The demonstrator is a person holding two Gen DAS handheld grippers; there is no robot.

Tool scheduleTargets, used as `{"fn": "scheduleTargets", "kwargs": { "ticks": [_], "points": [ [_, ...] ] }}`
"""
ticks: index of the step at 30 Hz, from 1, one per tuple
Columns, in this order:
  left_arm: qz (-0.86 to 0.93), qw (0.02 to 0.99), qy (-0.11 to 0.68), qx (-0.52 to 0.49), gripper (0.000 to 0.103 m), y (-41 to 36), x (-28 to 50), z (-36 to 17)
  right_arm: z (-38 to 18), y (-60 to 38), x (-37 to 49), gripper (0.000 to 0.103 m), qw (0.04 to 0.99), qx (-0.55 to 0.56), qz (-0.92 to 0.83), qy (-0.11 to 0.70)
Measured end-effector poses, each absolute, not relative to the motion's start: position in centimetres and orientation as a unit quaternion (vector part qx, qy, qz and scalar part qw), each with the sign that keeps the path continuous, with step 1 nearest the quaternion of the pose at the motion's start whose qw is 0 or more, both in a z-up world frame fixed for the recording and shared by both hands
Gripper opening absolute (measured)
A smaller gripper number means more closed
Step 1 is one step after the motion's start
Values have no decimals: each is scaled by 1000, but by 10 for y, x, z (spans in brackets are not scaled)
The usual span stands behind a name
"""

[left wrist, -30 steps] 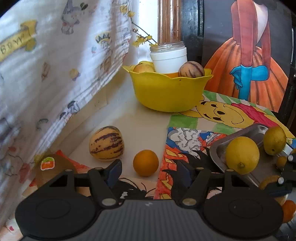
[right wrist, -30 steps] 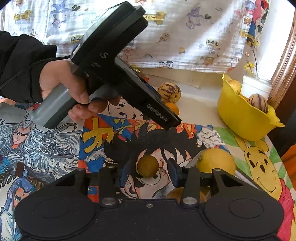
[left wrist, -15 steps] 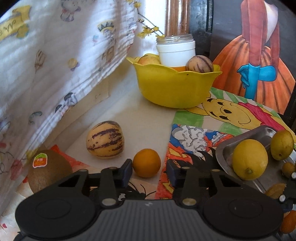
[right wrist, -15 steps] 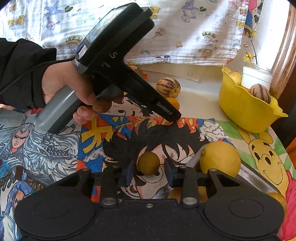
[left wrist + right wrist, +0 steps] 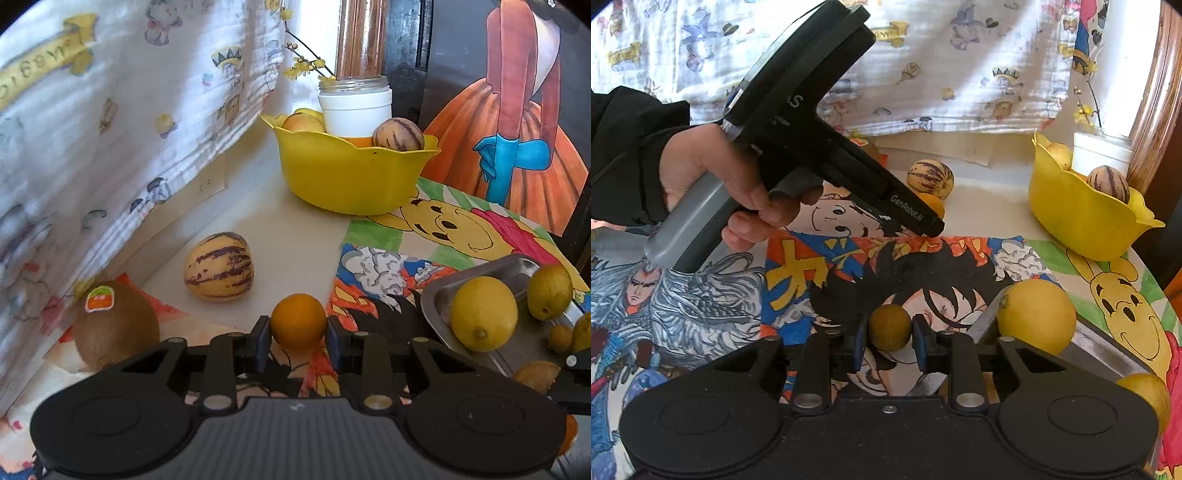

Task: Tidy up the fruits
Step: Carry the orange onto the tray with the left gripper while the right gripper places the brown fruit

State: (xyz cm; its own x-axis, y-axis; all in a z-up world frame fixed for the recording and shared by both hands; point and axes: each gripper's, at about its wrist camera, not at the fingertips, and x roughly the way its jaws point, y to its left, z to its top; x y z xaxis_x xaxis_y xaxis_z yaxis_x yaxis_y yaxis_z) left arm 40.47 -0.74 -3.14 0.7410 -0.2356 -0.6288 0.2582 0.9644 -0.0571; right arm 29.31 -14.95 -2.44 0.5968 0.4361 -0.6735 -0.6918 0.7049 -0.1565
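Both tools closed since a second ago | left tool [image 5: 298, 341] grips orange [image 5: 298, 321]; right tool [image 5: 889, 345] grips small brown fruit [image 5: 889, 326]; both fruits on worktop [image 5: 295, 236]

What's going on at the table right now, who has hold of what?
A person is sorting fruit with a handheld gripper in each hand. The left gripper has its jaws shut on a small round orange fruit lying on the cartoon-print table cover. The right gripper has its jaws shut on a small round brownish-green fruit. Neither fruit looks lifted yet. A yellow scalloped plastic bowl already holds fruit.
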Motion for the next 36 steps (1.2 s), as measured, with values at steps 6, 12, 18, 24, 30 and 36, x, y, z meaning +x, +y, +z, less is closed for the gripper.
{"fn": "scheduleTargets", "kwargs": {
  "ticks": [6,12,18,24,30,36],
  "points": [
    [-131,935,331,15,34,-5,386,-18,-13,-156,280,28,879,-188,321,297],
    [-136,938,318,10,34,-7,363,-2,4,-173,265,28,894,-163,311,279],
    [-137,939,314,10,35,-21,339,12,21,-198,249,28,909,-143,292,259],
    [-143,943,301,2,35,-38,311,25,29,-232,229,28,924,-126,264,246],
    [-147,945,294,-9,35,-63,278,26,25,-267,206,28,937,-109,236,235],
    [-165,942,292,-4,35,-90,252,21,13,-296,189,28,943,-99,210,238]
  ]
}}
